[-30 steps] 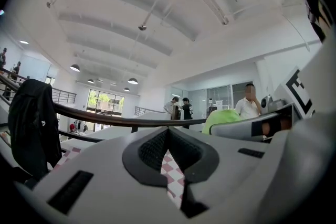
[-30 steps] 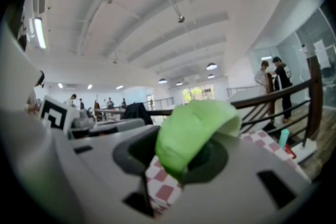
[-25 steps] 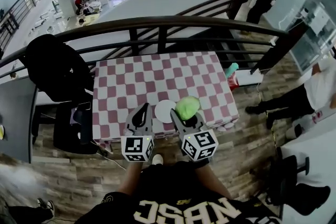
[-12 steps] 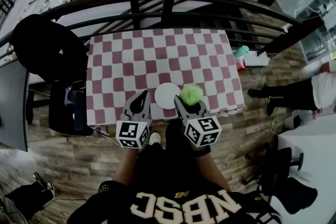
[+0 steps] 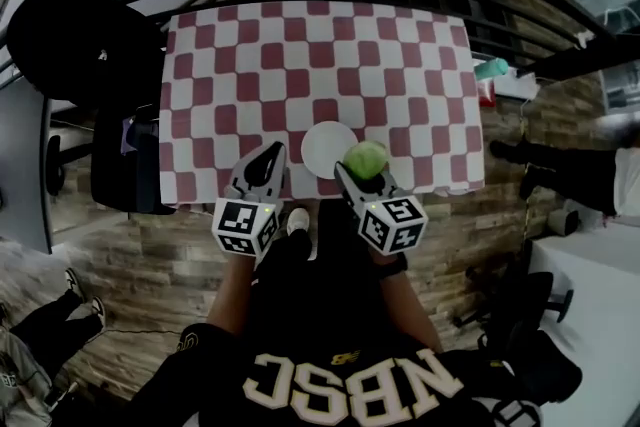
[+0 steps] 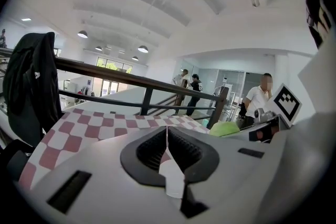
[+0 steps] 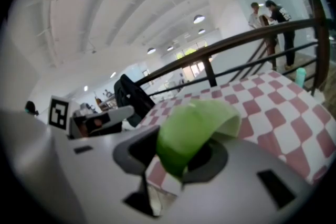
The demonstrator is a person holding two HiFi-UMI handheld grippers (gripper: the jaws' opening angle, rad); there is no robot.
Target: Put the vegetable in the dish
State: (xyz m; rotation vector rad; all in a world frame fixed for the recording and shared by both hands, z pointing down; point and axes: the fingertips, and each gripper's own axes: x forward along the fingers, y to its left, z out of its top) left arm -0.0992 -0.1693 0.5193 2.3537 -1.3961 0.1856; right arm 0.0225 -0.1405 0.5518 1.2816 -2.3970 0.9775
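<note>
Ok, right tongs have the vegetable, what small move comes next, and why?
Probably shift the right tongs a little to the left. They are shut on the green vegetable, which in the head view hangs by the right rim of the white dish, not over its middle. Released here, it might land on the checked tablecloth instead.

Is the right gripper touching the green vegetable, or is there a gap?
Touching. In the right gripper view the green vegetable sits clamped between the jaws of the right gripper, no gap on either side.
</note>
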